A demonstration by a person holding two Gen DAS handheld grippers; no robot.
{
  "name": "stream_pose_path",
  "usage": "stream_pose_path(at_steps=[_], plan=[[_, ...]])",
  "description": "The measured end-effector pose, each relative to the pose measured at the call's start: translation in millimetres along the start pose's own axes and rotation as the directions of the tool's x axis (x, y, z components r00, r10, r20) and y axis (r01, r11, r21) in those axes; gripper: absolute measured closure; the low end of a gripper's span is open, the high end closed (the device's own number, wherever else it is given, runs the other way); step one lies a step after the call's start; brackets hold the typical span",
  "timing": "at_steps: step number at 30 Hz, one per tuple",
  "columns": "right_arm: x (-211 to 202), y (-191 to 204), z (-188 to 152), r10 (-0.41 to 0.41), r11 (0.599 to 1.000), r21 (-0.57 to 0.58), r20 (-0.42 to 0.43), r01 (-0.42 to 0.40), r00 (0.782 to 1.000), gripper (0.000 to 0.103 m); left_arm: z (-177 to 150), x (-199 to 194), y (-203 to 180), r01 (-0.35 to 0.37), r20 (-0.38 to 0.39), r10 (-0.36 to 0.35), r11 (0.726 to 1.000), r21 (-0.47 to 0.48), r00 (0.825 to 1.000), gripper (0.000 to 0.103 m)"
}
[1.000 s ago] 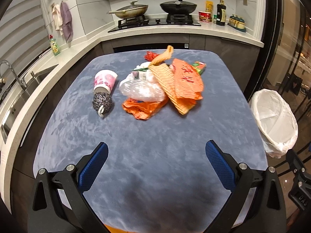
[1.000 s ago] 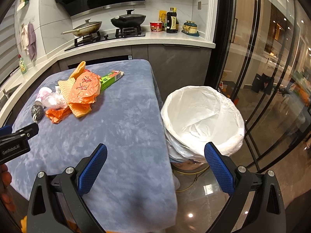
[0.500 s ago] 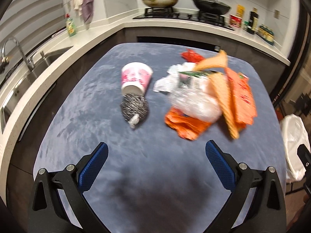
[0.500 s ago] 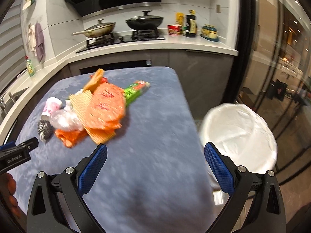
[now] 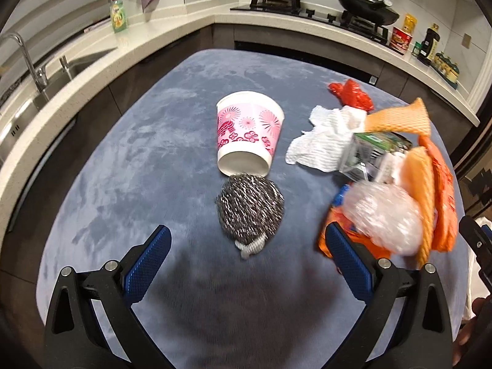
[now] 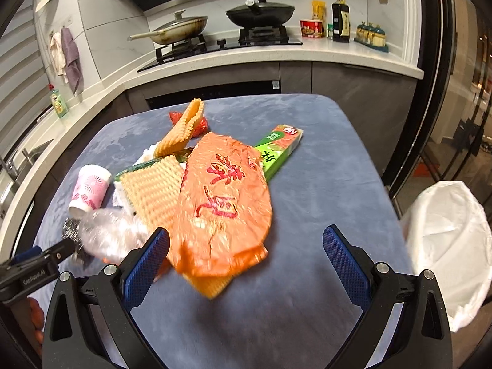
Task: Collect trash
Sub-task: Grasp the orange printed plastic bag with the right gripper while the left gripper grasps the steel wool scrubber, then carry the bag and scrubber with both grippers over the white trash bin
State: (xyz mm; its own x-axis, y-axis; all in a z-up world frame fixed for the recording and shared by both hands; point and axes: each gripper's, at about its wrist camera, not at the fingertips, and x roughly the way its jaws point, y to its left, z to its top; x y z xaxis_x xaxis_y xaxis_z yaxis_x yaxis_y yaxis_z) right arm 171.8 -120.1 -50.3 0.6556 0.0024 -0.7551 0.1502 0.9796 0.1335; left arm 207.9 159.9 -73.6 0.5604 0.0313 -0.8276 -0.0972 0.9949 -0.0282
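Trash lies in a heap on the blue-grey table. A pink-and-white paper cup lies on its side, its mouth against a steel wool scrubber. Right of them are a white paper towel, a clear plastic bag, orange foam netting and a red wrapper. My left gripper hangs open just short of the scrubber. My right gripper is open over the near edge of an orange bag with red characters. A green box lies behind it. A white-lined trash bin stands off the table's right side.
A white counter wraps the back and left, with a stove, two pans, bottles and a red bowl. A sink with a tap is at the left. Dark glass doors run along the right.
Both grippers have moved forward and left toward the trash heap. The scrubber now sits near the left fingers; the bin has slid to the right edge of the right view.
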Motion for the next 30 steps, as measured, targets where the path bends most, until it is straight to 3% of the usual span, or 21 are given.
stream_pose_path(at_steps=[6, 8, 11, 13, 14, 21, 30], plan=[[25.4, 2.9, 4.1, 0.033, 0.999, 0.026, -0.042, -0.032, 0.999, 0.009, 6.4, 20.6, 4.3, 0.02, -0.007, -0.02, 1.0, -0.003, 1.0, 0.009], [32.3, 3.6, 2.5, 0.041, 0.999, 0.025, -0.054, -0.04, 0.998, 0.016, 8.0, 26.3, 5.9, 0.033, -0.013, -0.034, 0.999, -0.011, 0.999, 0.014], [38.6, 6.6, 0.5, 0.071, 0.997, 0.023, -0.073, -0.07, 0.995, 0.031, 9.0, 34.4, 7.4, 0.066, -0.039, -0.067, 0.998, -0.024, 0.997, 0.03], [40.3, 9.0, -1.4, 0.089, 0.996, 0.018, -0.084, -0.088, 0.992, 0.041, 8.5, 38.1, 6.9, 0.08, -0.057, -0.082, 0.996, -0.027, 0.995, 0.047], [40.0, 9.9, -2.7, 0.095, 0.995, 0.016, -0.087, -0.094, 0.992, 0.045, 7.5, 38.9, 6.6, 0.083, -0.064, -0.084, 0.996, -0.025, 0.994, 0.049], [22.9, 6.6, -9.2, 0.099, 0.995, 0.004, -0.059, -0.099, 0.993, 0.069, -2.2, 24.9, 2.3, 0.083, -0.046, -0.083, 0.997, -0.002, 0.996, 0.054], [-23.1, -26.5, -5.2, 0.066, 0.996, 0.053, 0.033, -0.068, 0.997, 0.07, -13.6, -19.9, -14.9, 0.117, 0.012, -0.118, 0.992, 0.048, 0.993, 0.054]])
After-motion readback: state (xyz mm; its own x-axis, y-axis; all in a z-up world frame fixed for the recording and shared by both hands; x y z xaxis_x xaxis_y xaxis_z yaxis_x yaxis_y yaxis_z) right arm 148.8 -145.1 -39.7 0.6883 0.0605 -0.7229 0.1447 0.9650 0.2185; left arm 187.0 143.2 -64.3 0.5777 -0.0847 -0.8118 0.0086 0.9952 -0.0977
